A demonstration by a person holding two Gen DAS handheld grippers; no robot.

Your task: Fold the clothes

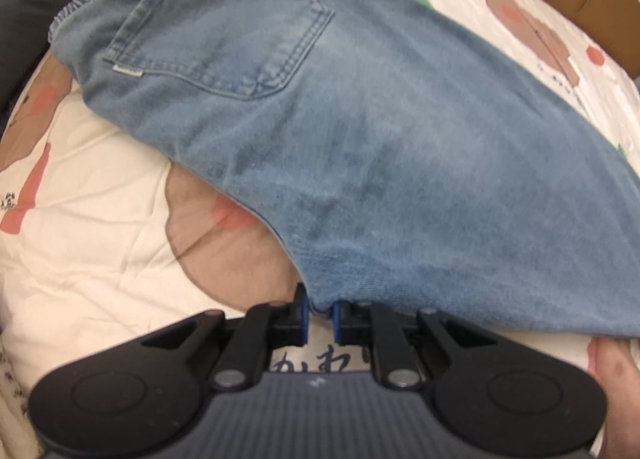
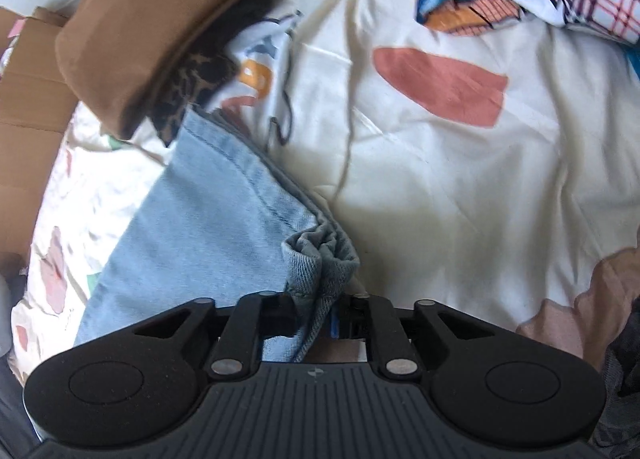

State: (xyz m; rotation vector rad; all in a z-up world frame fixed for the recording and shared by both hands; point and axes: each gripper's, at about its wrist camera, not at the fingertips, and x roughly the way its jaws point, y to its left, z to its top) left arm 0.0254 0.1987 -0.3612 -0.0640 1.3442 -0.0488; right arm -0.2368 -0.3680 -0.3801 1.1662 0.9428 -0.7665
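The jeans (image 1: 340, 147) lie on the bed (image 1: 100, 219). Left gripper (image 1: 320, 317) fingers clamp their near edge; right gripper (image 2: 320, 319) fingers pinch a bunched hem.

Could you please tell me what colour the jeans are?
Light blue jeans, clearest in the left wrist view.

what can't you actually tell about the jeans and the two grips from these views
- Left wrist view: jeans run off the right edge, leg ends unseen.
- Left gripper: a small denim tip sits between the jaws; contact unclear.
- Right wrist view: the bunched hem in the right gripper hides one pad.
- Waistband: outside the right wrist view.
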